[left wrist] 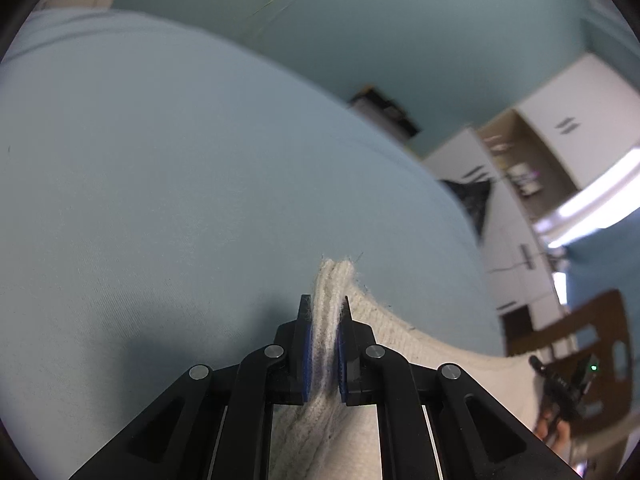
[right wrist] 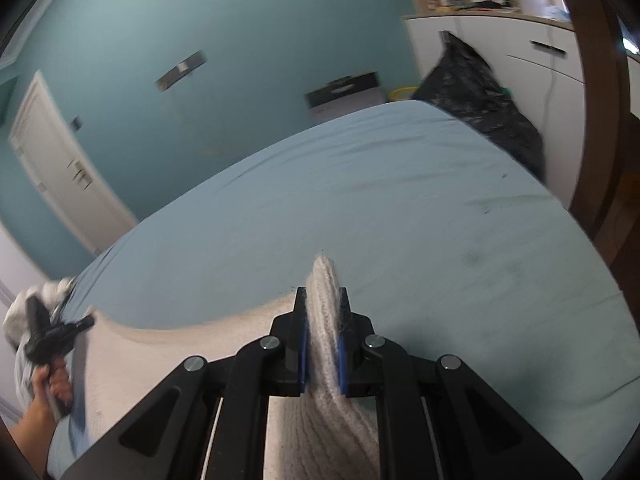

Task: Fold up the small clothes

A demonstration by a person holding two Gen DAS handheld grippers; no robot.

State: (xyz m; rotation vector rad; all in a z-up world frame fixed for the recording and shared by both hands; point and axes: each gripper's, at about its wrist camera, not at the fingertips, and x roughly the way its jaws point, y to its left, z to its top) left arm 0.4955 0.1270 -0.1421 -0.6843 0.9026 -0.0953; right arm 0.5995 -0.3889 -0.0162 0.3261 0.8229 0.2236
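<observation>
The left gripper (left wrist: 325, 344) is clamped on one bunched edge of the white knitted garment (left wrist: 420, 344), the right gripper (right wrist: 323, 340) on another, the cloth stretched between them above the blue bedsheet (right wrist: 360, 200).

We see a cream-white ribbed knit garment (left wrist: 400, 332) against a pale blue bedsheet (left wrist: 160, 180). Our left gripper (left wrist: 325, 316) and right gripper (right wrist: 323, 308) are black, with blue pads (right wrist: 304, 354) and silver rivets. The wall (right wrist: 240, 20) is teal, the door (right wrist: 60, 160) white, the cabinets (left wrist: 500, 240) white with dark handles. A black bag (right wrist: 480, 92) shows grey flecks, and the chair (left wrist: 600, 320) is brown wood.
</observation>
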